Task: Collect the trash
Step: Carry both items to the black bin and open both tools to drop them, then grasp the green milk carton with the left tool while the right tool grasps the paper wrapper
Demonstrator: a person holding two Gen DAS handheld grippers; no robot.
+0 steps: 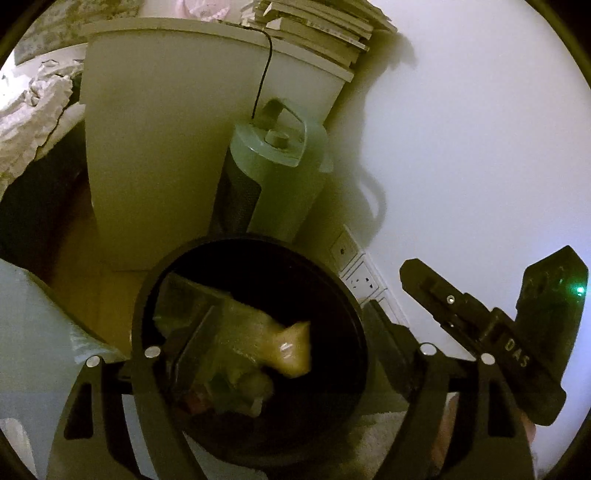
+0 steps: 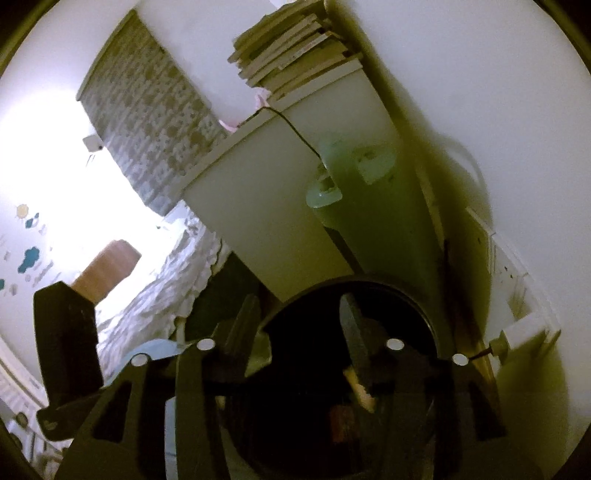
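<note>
- Left wrist view: the left gripper (image 1: pixel 291 332) hangs over the black bin (image 1: pixel 147 295), its fingers (image 1: pixel 153 373) spread to either side of the opening with nothing between the pads
- A crumpled clear wrapper (image 1: pixel 243 332) with a tan blurred end sits in the bin's mouth, apart from both fingers; whether it is in the air or lying on the pile cannot be told
- Under it lies more trash (image 1: pixel 236 387), dim and mixed, with a reddish piece low down
- The right gripper (image 1: pixel 491 325) shows at the right, beside the bin rim and against the white wall (image 1: pixel 480 129); from here its jaws cannot be judged
- Behind the bin stands a pale green appliance (image 1: pixel 280 166) with a top handle, and a black cord (image 1: pixel 264 74) runs up from it over a white cabinet (image 1: pixel 155 147)
- A book stack (image 1: pixel 325 26) lies on the cabinet; wall sockets (image 1: pixel 354 273) sit just right of the bin; rumpled bedding (image 1: pixel 33 110) is at the left

- Right wrist view: the right gripper (image 2: pixel 295 350) points into the same bin (image 2: pixel 424 306), fingers (image 2: pixel 354 332) partly apart, nothing seen pinched
- A pale scrap (image 2: pixel 360 387) lies inside the dark bin below the fingers, beside a reddish piece (image 2: pixel 340 417)
- The left gripper (image 2: pixel 62 339) stands as a black block at the left edge
- Beyond are the appliance (image 2: pixel 362 206), cabinet (image 2: pixel 258 206), books (image 2: pixel 291 51), bedding (image 2: pixel 166 280) and a patterned blind (image 2: pixel 147 110) beside a bright window (image 2: pixel 55 166)
</note>
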